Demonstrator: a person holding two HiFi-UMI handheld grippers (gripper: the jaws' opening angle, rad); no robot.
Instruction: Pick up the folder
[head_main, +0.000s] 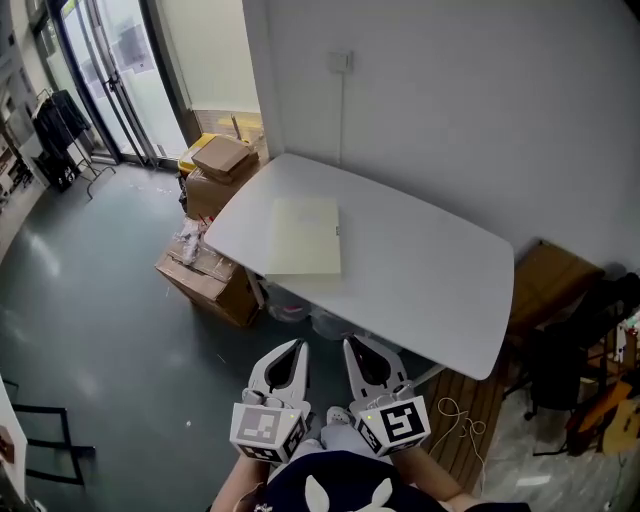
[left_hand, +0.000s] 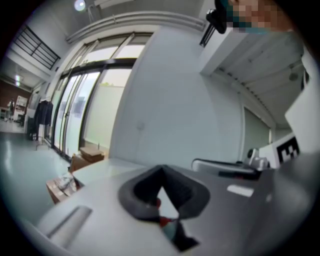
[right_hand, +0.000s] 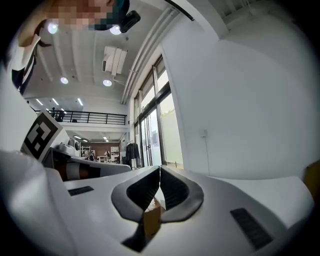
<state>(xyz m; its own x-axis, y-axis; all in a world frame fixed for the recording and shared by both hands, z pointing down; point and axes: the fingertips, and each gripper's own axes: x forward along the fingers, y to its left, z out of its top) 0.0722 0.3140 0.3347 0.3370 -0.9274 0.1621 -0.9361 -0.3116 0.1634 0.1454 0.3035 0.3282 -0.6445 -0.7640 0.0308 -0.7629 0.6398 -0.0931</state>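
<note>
A pale yellow folder (head_main: 304, 236) lies flat on the white table (head_main: 420, 270), toward its left end. Both grippers hang side by side below the table's near edge, well short of the folder. My left gripper (head_main: 293, 347) is shut with nothing in it, its tips meeting in the left gripper view (left_hand: 162, 168). My right gripper (head_main: 353, 346) is shut and empty too, its jaws pressed together in the right gripper view (right_hand: 159, 169). The folder does not show clearly in either gripper view.
Cardboard boxes (head_main: 212, 270) are stacked on the floor by the table's left end, with more boxes (head_main: 218, 165) near the glass doors. A brown box (head_main: 547, 282) and dark clutter stand at the right. A cable (head_main: 462, 425) lies on a wooden panel below the table.
</note>
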